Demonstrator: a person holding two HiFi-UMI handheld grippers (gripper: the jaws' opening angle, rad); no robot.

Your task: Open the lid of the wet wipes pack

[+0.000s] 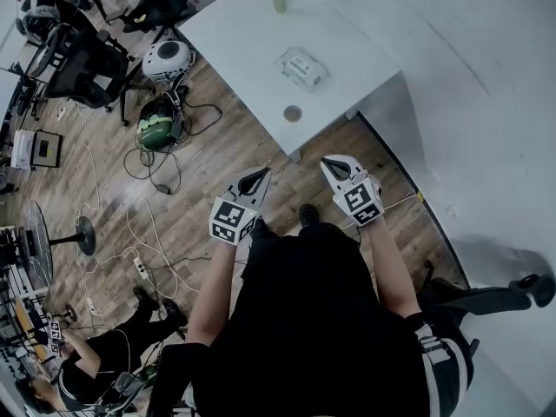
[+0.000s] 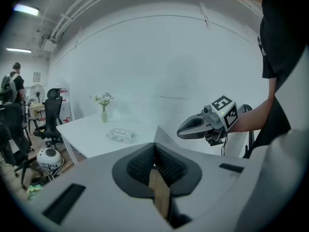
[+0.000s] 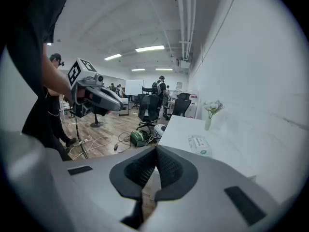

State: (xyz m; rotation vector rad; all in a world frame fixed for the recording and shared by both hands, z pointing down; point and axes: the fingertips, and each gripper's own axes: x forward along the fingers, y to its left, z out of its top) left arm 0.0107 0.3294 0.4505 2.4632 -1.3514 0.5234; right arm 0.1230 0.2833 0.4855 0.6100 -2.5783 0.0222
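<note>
White table (image 1: 248, 46) against white wall (image 1: 486, 102), cable-strewn wood floor (image 1: 204, 194), black office chairs (image 1: 82, 68) beyond.
</note>
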